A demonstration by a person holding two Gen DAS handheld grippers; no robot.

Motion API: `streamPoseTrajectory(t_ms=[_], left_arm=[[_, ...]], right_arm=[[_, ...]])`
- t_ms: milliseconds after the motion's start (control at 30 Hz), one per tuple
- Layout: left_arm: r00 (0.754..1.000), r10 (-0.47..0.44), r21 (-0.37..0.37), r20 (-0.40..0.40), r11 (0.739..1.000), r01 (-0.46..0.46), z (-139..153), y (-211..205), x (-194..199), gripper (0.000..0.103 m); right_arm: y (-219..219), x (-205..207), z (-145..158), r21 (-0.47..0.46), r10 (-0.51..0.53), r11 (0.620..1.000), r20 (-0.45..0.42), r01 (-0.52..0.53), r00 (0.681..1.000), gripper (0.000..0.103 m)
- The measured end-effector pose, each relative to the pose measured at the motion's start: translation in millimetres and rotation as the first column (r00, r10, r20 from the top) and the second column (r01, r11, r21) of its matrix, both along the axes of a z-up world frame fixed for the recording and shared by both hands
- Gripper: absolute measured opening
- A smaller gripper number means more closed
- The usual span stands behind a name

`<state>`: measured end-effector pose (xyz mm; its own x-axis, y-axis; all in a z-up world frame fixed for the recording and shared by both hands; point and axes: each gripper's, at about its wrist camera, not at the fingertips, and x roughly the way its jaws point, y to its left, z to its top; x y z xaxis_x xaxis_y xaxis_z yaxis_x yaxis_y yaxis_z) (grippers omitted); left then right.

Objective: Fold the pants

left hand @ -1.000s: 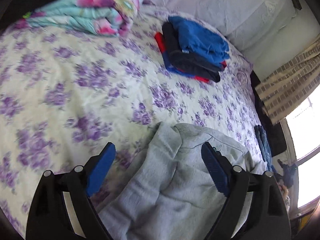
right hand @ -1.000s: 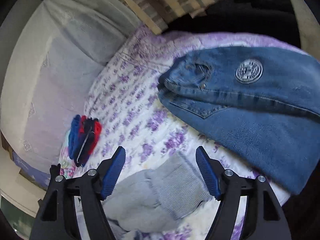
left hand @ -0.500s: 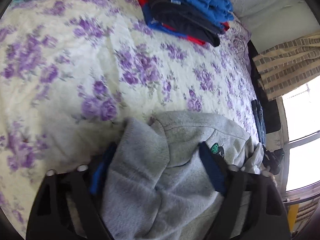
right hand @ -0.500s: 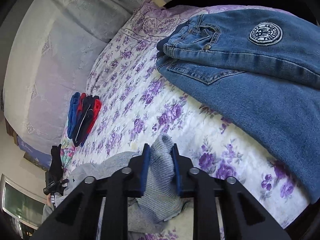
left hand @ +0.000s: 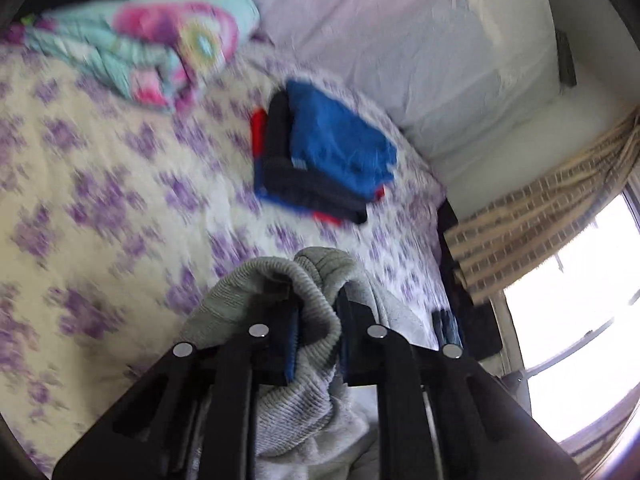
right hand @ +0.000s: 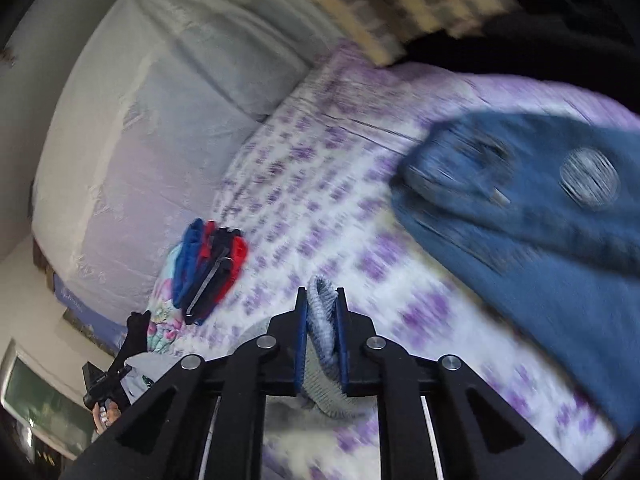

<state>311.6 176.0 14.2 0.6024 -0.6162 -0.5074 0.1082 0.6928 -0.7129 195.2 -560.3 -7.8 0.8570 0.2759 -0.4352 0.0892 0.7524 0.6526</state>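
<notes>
Left tool (left hand: pixel 316 320) is clenched on a ribbed fold of the grey pants (left hand: pixel 308 384), which bunch over its tips above the bed (left hand: pixel 100 184). Right tool (right hand: pixel 322 320) pinches another ribbed edge between its pads.

You have daylight from the window (left hand: pixel 576 320), which is blown out to white at the right of the left view. Both views show strong motion blur on the floral bedspread (left hand: pixel 100 200) and the jeans (right hand: pixel 540 220). The fisheye edges bend and darken.
</notes>
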Motion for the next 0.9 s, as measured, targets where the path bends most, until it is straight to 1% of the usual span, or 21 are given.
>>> streamPoseTrajectory(t_ms=[100, 133, 167, 200, 233, 267, 333, 367, 400, 433, 467, 500, 533, 633, 700, 767, 800, 833, 867, 900], left_arm=[[0.992, 0.125, -0.001, 0.021, 0.992, -0.125, 17.2, 37.5, -4.5, 0.014], [0.985, 0.173, 0.005, 0.026, 0.985, -0.174, 20.4, 52.5, -8.8, 0.014], [0.974, 0.223, 0.010, 0.027, 0.975, -0.224, 20.7, 67.6, -12.8, 0.014], [0.968, 0.250, 0.019, 0.014, 0.968, -0.250, 17.8, 80.1, -15.4, 0.014], [0.966, 0.258, 0.036, -0.016, 0.966, -0.257, 11.2, 89.8, -14.9, 0.014], [0.961, 0.270, 0.056, -0.066, 0.962, -0.267, -1.4, 97.2, -10.3, 0.014], [0.952, 0.267, 0.100, -0.153, 0.962, -0.254, -29.8, 105.7, -2.6, 0.015], [0.948, 0.264, 0.108, -0.176, 0.963, -0.248, -41.2, 106.3, -0.4, 0.015], [0.943, 0.274, 0.111, -0.189, 0.960, -0.256, -51.8, 109.2, 0.4, 0.015], [0.941, 0.279, 0.097, -0.190, 0.959, -0.265, -58.1, 113.0, 2.2, 0.015], [0.943, 0.277, 0.072, -0.186, 0.961, -0.268, -62.3, 115.1, 1.4, 0.015], [0.943, 0.278, 0.052, -0.184, 0.961, -0.273, -64.7, 117.6, 4.0, 0.015], [0.942, 0.282, 0.047, -0.185, 0.959, -0.278, -66.7, 117.9, 6.0, 0.015], [0.939, 0.288, 0.062, -0.189, 0.958, -0.281, -72.4, 116.0, 13.3, 0.016], [0.934, 0.294, 0.066, -0.201, 0.956, -0.287, -77.4, 116.0, 16.6, 0.016], [0.930, 0.297, 0.057, -0.219, 0.955, -0.291, -83.1, 119.8, 17.9, 0.017], [0.928, 0.296, 0.051, -0.226, 0.955, -0.292, -85.3, 121.6, 19.5, 0.017], [0.928, 0.293, 0.047, -0.232, 0.956, -0.290, -86.3, 123.1, 20.9, 0.017], [0.927, 0.290, 0.047, -0.237, 0.957, -0.287, -86.5, 124.1, 22.6, 0.017], [0.927, 0.288, 0.052, -0.239, 0.958, -0.284, -86.6, 124.1, 24.6, 0.017]], right_arm=[[23.0, 41.4, 37.5, -0.073, 0.072, 0.995, 0.093, -0.066, 0.993, 0.011], [30.4, 54.8, 48.2, -0.095, 0.091, 0.992, 0.131, -0.079, 0.987, 0.008], [34.8, 62.5, 54.2, -0.109, 0.101, 0.990, 0.153, -0.085, 0.983, 0.002], [38.0, 74.2, 57.4, -0.130, 0.111, 0.987, 0.161, -0.091, 0.981, 0.001], [37.6, 85.9, 53.4, -0.132, 0.124, 0.986, 0.142, -0.105, 0.982, 0.001], [35.6, 93.5, 45.4, -0.128, 0.115, 0.987, 0.116, -0.099, 0.987, 0.001], [30.4, 106.8, 14.1, -0.122, 0.087, 0.989, 0.026, -0.083, 0.996, 0.001], [31.6, 109.3, 1.6, -0.113, 0.083, 0.990, -0.007, -0.083, 0.997, 0.001], [31.9, 111.6, -10.9, -0.087, 0.083, 0.993, -0.036, -0.086, 0.996, 0.002], [34.5, 115.2, -20.7, -0.041, 0.107, 0.993, -0.054, -0.110, 0.993, 0.002], [40.8, 120.5, -26.3, -0.009, 0.130, 0.991, -0.065, -0.131, 0.989, 0.005], [47.4, 124.1, -30.1, 0.006, 0.134, 0.991, -0.077, -0.134, 0.988, 0.005], [53.0, 130.9, -34.0, 0.031, 0.135, 0.991, -0.086, -0.133, 0.987, 0.005], [65.5, 170.6, -49.3, 0.153, 0.167, 0.977, -0.121, -0.148, 0.979, 0.006], [74.4, 195.8, -63.4, 0.198, 0.157, 0.972, -0.157, -0.125, 0.975, 0.006], [80.3, 220.8, -84.0, 0.276, 0.147, 0.957, -0.201, -0.088, 0.969, 0.006], [83.4, 229.0, -93.0, 0.320, 0.145, 0.945, -0.215, -0.071, 0.966, 0.016], [85.6, 236.3, -100.4, 0.354, 0.143, 0.934, -0.229, -0.055, 0.963, 0.033], [87.3, 241.0, -104.3, 0.380, 0.144, 0.924, -0.229, -0.048, 0.963, 0.064], [90.6, 243.5, -104.3, 0.392, 0.135, 0.919, -0.210, -0.043, 0.968, 0.069]])
